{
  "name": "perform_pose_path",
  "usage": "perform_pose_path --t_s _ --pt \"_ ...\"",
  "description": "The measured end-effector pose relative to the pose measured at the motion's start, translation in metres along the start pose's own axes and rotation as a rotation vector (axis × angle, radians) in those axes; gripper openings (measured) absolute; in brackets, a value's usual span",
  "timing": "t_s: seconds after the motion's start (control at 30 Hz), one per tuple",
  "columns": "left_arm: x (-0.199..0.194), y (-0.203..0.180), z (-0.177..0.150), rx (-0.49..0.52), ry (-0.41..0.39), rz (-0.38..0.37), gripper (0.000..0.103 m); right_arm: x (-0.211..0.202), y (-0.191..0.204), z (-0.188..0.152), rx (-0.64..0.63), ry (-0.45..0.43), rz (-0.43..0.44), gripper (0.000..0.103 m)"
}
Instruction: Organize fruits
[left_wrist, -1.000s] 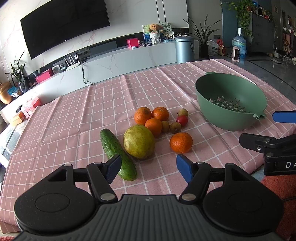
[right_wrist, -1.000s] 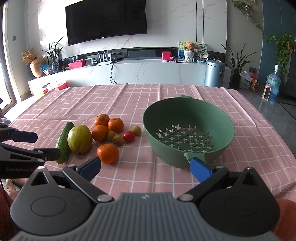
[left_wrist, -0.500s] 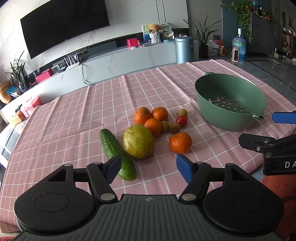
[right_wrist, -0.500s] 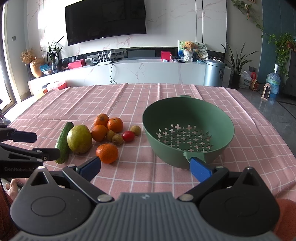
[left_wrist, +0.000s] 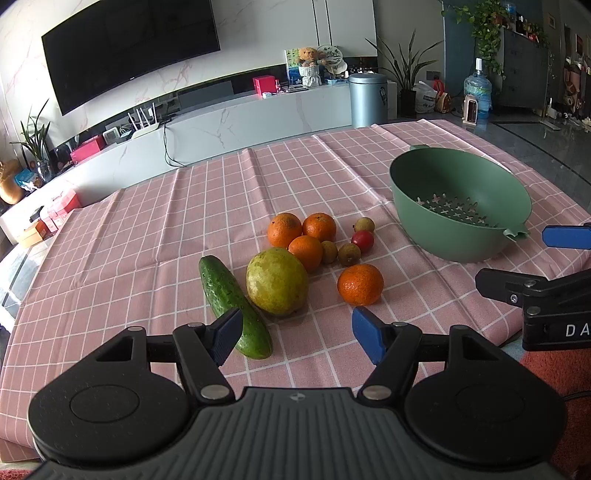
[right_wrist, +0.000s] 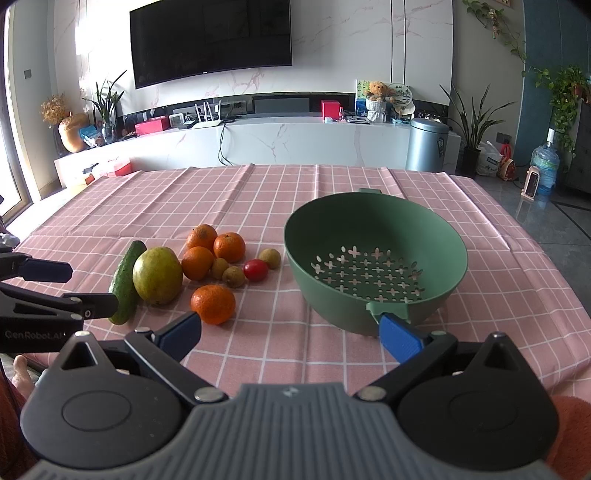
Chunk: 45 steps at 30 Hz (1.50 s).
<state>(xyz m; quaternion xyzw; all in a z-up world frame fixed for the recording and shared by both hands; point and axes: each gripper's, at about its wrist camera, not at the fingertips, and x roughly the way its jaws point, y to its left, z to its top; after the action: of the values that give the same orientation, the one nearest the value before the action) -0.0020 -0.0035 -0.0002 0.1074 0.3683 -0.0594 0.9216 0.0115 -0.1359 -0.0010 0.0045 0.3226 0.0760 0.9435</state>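
Nothing sorted yet, looks like the opening step: desk (right_wrist: 369, 184) under its pink check cloth carries the green colander (right_wrist: 375, 236), which is empty and upright, near tab facing the cameras, far tab pointing away. All produce sits in one cluster left of the colander, well apart from it. Largest there is the mango (right_wrist: 157, 275), long axis roughly upright-tilted in view, stem end toward the near desk edge as far as I can tell. Cucumber (right_wrist: 125, 282) lies touching or just beside the mango on the side away from the colander; long axis runs near-to-far, near end toward the left hand-held gripper (left_wrist: 297, 332). Three oranges (right_wrist: 216, 242) bunch behind the mango, a fourth orange (right_wrist: 213, 304) sits alone nearest the camera, between mango and colander. Smallest: three brownish longan-like fruits (right_wrist: 233, 276) and a red cherry tomato (right_wrist: 255, 269), closest of the cluster to the colander. Left hand-held gripper released, jaws spread, holding nothing, hovering over the near end of the cucumber. Right hand-held gripper (right_wrist: 291, 334) also released and empty, in front of the colander. Next move, my guess: pick the lone orange, easiest access, close across its middle, drop it in the colander. Round fruit may roll if nudged.
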Motion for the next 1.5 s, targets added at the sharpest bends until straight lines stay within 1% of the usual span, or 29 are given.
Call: perform_pose_path --t_s 0.23,0.37,0.5,0.53,0.63,0.7,0.73,0.77,0.87,0.9,0.97,1.07,1.13,1.23,1.5 --pt "0.000 0.000 0.000 -0.001 0.002 -0.004 0.080 0.001 -0.004 -0.002 0.012 0.011 0.001 0.099" --pt "-0.001 -0.001 0.004 -0.010 0.003 -0.037 0.080 0.002 -0.005 0.001 0.025 0.028 0.003 0.099" --pt "0.001 0.007 0.012 -0.055 0.035 -0.054 0.079 0.005 -0.002 0.005 0.064 0.020 0.046 0.099" --pt "0.002 0.009 0.014 -0.066 0.040 -0.057 0.076 0.007 0.001 0.007 0.056 0.024 0.051 0.098" --pt "0.006 0.024 0.020 -0.112 0.053 -0.060 0.075 0.014 0.015 0.011 0.006 0.022 0.065 0.098" --pt "0.010 0.034 0.024 -0.147 0.075 -0.071 0.072 0.018 0.025 0.015 -0.016 0.020 0.089 0.097" --pt "0.013 0.036 0.025 -0.159 0.087 -0.076 0.068 0.021 0.029 0.017 -0.022 0.018 0.099 0.092" --pt "0.017 0.040 0.026 -0.179 0.109 -0.079 0.064 0.023 0.032 0.019 -0.027 0.018 0.107 0.089" --pt "0.030 0.051 0.028 -0.225 0.172 -0.086 0.057 0.032 0.040 0.026 -0.036 0.015 0.115 0.084" --pt "0.035 0.055 0.028 -0.235 0.193 -0.089 0.056 0.036 0.042 0.028 -0.038 0.016 0.117 0.083" --pt "0.041 0.059 0.027 -0.242 0.227 -0.098 0.056 0.044 0.045 0.033 -0.032 0.017 0.122 0.074" --pt "0.053 0.064 0.024 -0.240 0.263 -0.092 0.056 0.056 0.048 0.039 -0.016 0.026 0.141 0.068" --pt "0.061 0.063 0.022 -0.234 0.288 -0.092 0.056 0.064 0.051 0.041 -0.006 0.029 0.166 0.066" --pt "0.072 0.064 0.019 -0.221 0.315 -0.089 0.056 0.073 0.054 0.043 0.012 0.035 0.208 0.066" --pt "0.094 0.062 0.015 -0.197 0.343 -0.051 0.056 0.090 0.054 0.037 0.039 0.050 0.268 0.067"
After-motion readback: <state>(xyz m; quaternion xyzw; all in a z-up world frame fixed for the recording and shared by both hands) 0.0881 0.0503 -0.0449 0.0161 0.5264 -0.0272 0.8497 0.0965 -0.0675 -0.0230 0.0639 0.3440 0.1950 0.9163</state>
